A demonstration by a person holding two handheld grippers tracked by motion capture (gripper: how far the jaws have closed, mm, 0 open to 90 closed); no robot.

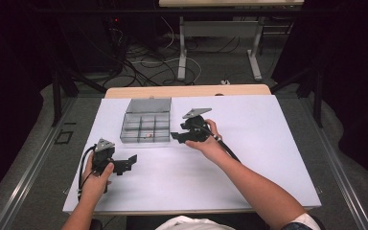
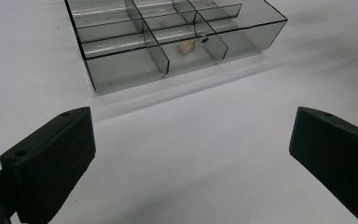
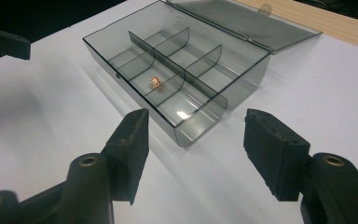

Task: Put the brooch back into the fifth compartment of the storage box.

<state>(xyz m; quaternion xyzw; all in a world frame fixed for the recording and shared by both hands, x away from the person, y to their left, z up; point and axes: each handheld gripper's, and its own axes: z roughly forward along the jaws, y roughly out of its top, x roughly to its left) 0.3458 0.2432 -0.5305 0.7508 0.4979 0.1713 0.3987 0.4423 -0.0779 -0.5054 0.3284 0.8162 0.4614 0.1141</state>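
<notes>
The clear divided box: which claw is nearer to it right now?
Right. The right claw sits open just beside the clear divided box, off its right side. The left claw is farther back, open, toward the table's near edge.

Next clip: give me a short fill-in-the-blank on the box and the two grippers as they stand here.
1. The lid of the clear compartment box is ____.
2. The small gold bead lies ____ the box.
3. The jaws of the right gripper hold ____ between them.
4. The left gripper has its jaws ____ over the white table.

Missing words: open; inside; nothing; open
</notes>
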